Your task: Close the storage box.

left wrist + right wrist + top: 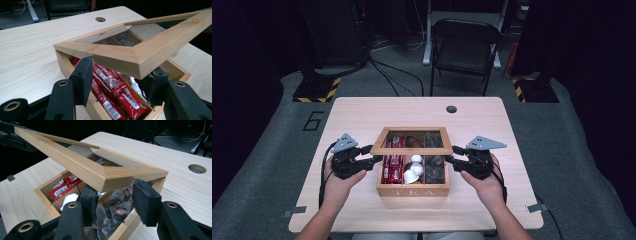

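Note:
A wooden tea box [412, 190] marked TEA stands mid-table. Its glass-paned lid [412, 150] is hinged at the back and tilted up at the front. My left gripper [373, 154] is shut on the lid's front left corner [135, 62], one pad on each side of it. On the front right corner [117, 178] my right gripper [451, 154] is shut the same way. Under the lid lie red sachets [112, 92] in the left compartment, white pods [413, 170] in the middle one and dark tea bags [112, 212] in the right one.
The light wooden table [362, 115] has a round cable hole [451, 109] behind the box. Beyond the far edge stand a black folding chair [464, 45] and two stands with yellow-black striped bases [317, 90] [537, 90]. Cables trail on the grey floor.

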Demonstrator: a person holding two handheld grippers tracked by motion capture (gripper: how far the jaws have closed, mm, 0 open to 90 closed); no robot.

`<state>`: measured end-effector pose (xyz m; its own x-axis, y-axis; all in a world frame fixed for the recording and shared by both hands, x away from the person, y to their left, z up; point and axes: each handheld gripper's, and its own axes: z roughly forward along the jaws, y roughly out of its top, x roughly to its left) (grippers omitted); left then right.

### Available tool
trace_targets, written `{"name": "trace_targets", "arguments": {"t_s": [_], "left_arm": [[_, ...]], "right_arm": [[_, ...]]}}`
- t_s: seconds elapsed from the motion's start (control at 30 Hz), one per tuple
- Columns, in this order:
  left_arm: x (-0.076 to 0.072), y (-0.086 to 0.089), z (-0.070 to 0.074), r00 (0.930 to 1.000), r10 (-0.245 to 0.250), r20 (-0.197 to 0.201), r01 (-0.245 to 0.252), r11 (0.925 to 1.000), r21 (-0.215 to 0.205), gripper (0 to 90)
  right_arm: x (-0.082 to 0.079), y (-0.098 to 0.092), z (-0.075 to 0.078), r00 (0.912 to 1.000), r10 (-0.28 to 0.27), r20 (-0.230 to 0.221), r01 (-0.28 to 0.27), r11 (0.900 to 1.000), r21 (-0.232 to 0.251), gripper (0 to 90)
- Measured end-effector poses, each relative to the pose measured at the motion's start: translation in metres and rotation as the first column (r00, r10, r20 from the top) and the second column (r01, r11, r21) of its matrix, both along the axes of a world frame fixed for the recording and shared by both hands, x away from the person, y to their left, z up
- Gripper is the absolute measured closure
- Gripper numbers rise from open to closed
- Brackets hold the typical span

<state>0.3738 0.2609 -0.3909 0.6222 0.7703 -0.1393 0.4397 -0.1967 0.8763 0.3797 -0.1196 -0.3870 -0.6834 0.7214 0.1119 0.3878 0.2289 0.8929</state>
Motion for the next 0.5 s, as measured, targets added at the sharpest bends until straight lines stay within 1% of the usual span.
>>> {"name": "trace_targets", "arguments": {"t_s": [0.03,0.1,0.2,0.27,0.33,0.4,0.47,0.5], "left_arm": [[-0.001,0.0,-0.002,1.0,0.0,0.002,0.0,1.0,-0.007,47.5],[-0.003,0.001,-0.005,1.0,-0.006,-0.001,0.006,1.0,-0.006,47.6],[-0.007,0.002,-0.008,0.9999,-0.013,0.003,0.013,0.9998,-0.014,47.6],[-0.01,0.003,-0.009,0.9998,-0.021,0.005,0.021,0.9997,-0.015,47.9],[-0.012,0.003,-0.011,0.9997,-0.022,0.012,0.022,0.9997,-0.007,47.9],[-0.013,0.002,-0.013,0.9997,-0.026,0.006,0.026,0.9997,-0.002,47.9],[-0.014,0.003,-0.014,0.9996,-0.03,0.0,0.03,0.9995,0.005,47.9],[-0.014,0.003,-0.015,0.9996,-0.03,-0.001,0.03,0.9996,0.001,47.9]], "right_arm": [[-0.002,0.0,-0.001,1.0,0.004,0.007,-0.004,1.0,-0.005,55.0],[-0.005,0.0,-0.003,0.9999,0.005,0.014,-0.005,1.0,-0.021,55.0],[-0.009,0.001,-0.006,0.9996,0.005,0.026,-0.005,1.0,-0.031,54.9],[-0.011,0.0,-0.008,0.9996,0.008,0.028,-0.007,0.999,-0.032,54.9],[-0.012,0.0,-0.01,0.9996,0.01,0.026,-0.01,1.0,-0.022,54.5],[-0.014,0.0,-0.013,0.9997,0.008,0.022,-0.008,1.0,-0.014,54.3],[-0.016,0.0,-0.016,0.9997,0.008,0.023,-0.008,1.0,-0.017,54.2],[-0.016,0.0,-0.017,0.9995,0.013,0.028,-0.012,1.0,-0.018,54.2]]}}
